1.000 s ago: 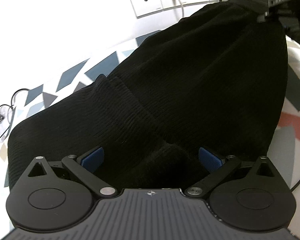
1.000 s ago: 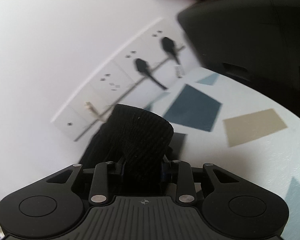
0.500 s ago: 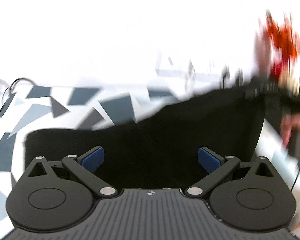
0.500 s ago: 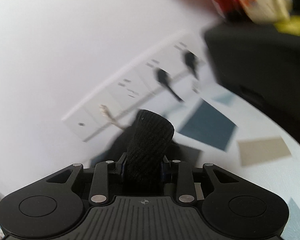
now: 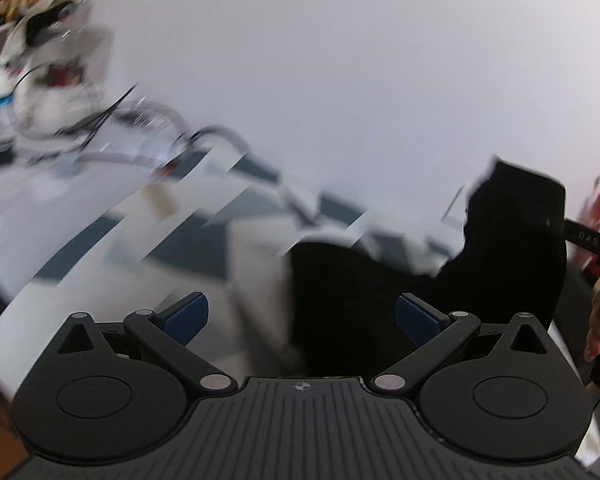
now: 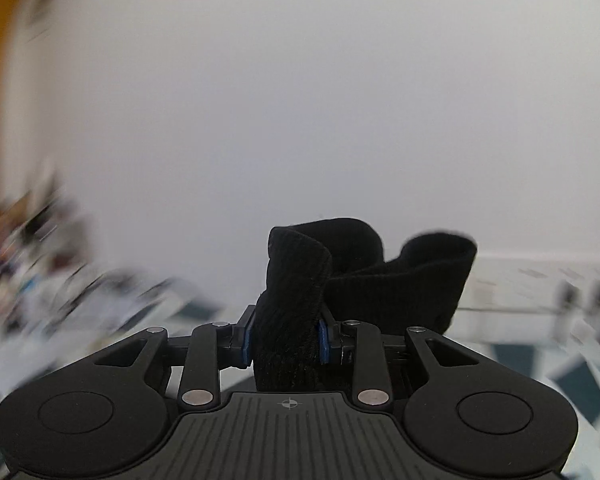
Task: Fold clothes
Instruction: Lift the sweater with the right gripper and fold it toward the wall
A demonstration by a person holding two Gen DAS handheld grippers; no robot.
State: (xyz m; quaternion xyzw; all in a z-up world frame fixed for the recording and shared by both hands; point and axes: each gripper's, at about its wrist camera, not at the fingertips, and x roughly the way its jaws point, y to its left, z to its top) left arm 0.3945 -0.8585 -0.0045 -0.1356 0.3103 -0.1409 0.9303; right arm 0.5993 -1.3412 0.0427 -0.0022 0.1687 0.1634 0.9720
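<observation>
Right gripper (image 6: 286, 340): its blue pads are clamping a bunched fold of the black garment (image 6: 296, 300), which is rising between the jaws and curling over to the right.

Left gripper (image 5: 302, 316): its jaws are standing wide apart, with neither blue pad pressing on anything; the cloth is showing beyond the gap, nearer the right pad.

Black garment, left wrist view (image 5: 420, 276): it is hanging raised above the patterned table (image 5: 100, 240), its upper corner reaching to the right edge where the other tool is gripping it.

Hand (image 5: 598, 332): fingers are showing at the right edge.

Wall (image 6: 300, 100): plain white.

Clutter (image 5: 28, 40): blurred, upper left.
</observation>
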